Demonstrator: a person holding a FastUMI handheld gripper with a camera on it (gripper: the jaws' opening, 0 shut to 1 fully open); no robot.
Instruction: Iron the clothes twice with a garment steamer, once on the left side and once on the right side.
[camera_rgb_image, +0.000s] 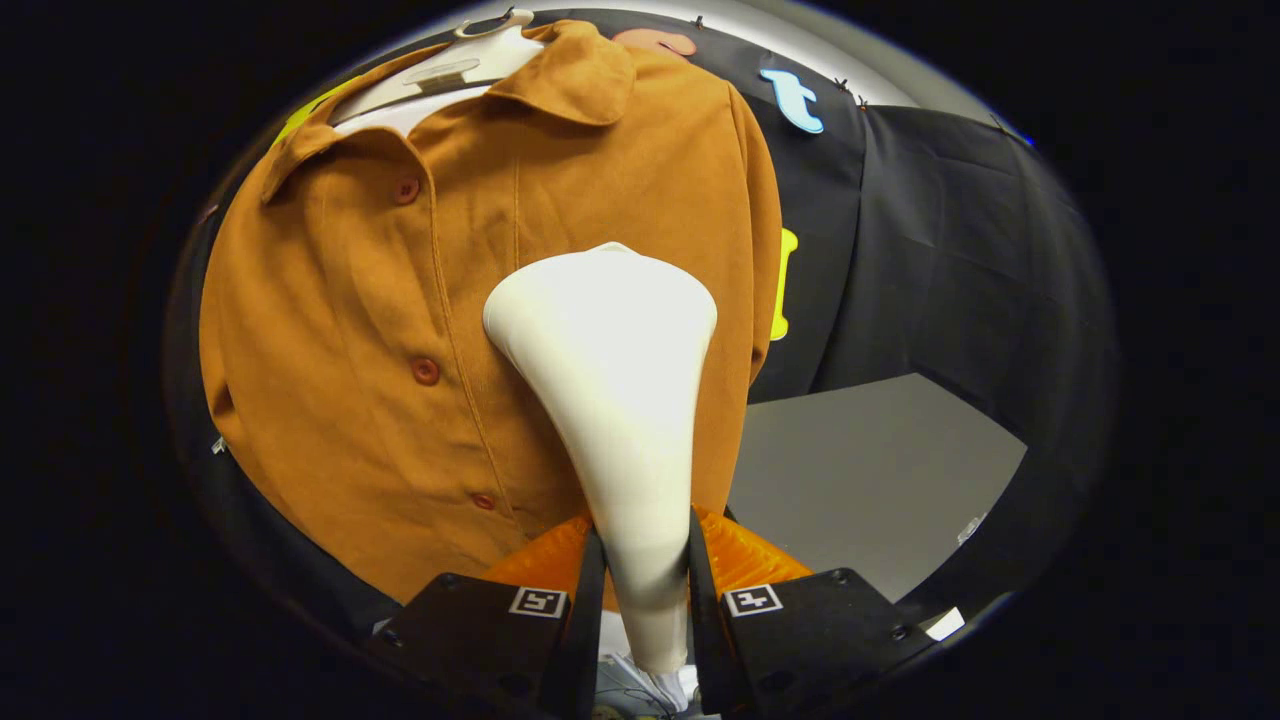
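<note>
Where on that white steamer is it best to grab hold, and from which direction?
By its narrow handle, from behind. The steamer tapers from a wide head against the brown shirt to a slim neck, where the hand-held gripper fingers clamp both sides, leaving the head free.

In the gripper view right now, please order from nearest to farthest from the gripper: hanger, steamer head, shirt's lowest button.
1. steamer head, its handle clamped between the gripper fingers.
2. lowest button, just beyond, left of the steamer.
3. hanger, at the shirt collar, farthest.
</note>
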